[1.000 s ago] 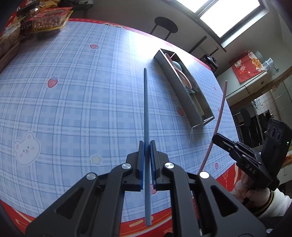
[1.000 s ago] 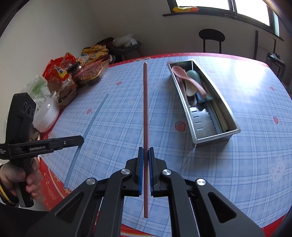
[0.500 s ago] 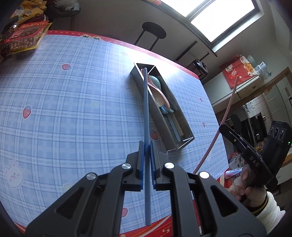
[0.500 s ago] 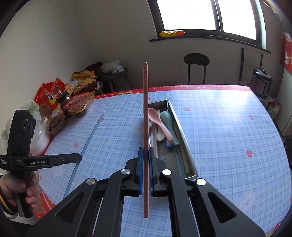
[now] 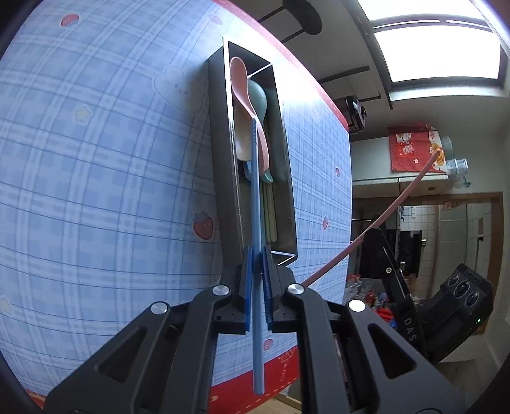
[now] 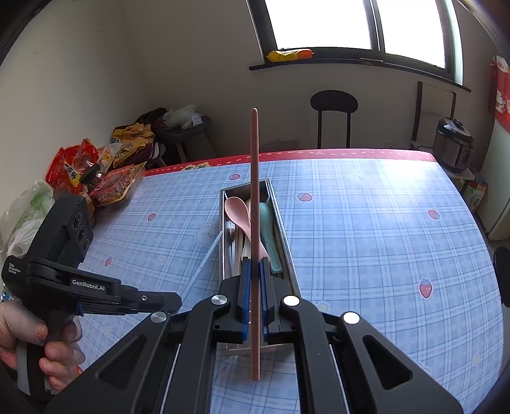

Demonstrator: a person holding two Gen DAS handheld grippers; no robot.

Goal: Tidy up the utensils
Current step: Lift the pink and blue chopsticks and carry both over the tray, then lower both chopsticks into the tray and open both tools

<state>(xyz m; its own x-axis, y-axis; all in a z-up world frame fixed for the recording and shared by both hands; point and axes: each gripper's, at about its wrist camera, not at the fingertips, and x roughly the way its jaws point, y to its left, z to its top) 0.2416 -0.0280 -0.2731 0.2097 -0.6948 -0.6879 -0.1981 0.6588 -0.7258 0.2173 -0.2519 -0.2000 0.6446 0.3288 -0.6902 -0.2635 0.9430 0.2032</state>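
Bright window daylight; fisheye-curved edges, sharp.

both grippers angle downward above the metal tray: left gripper clamped tight, right gripper likewise, a hand gripping the left's handle.

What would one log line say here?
left gripper: shut on blue chopstick | right gripper: shut on pink chopstick | tray: spoons inside

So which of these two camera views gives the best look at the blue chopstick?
The left wrist view: the blue chopstick runs its whole length there, clamped in the left gripper over the metal tray. The right wrist view shows only a thin pale sliver beside the tray.
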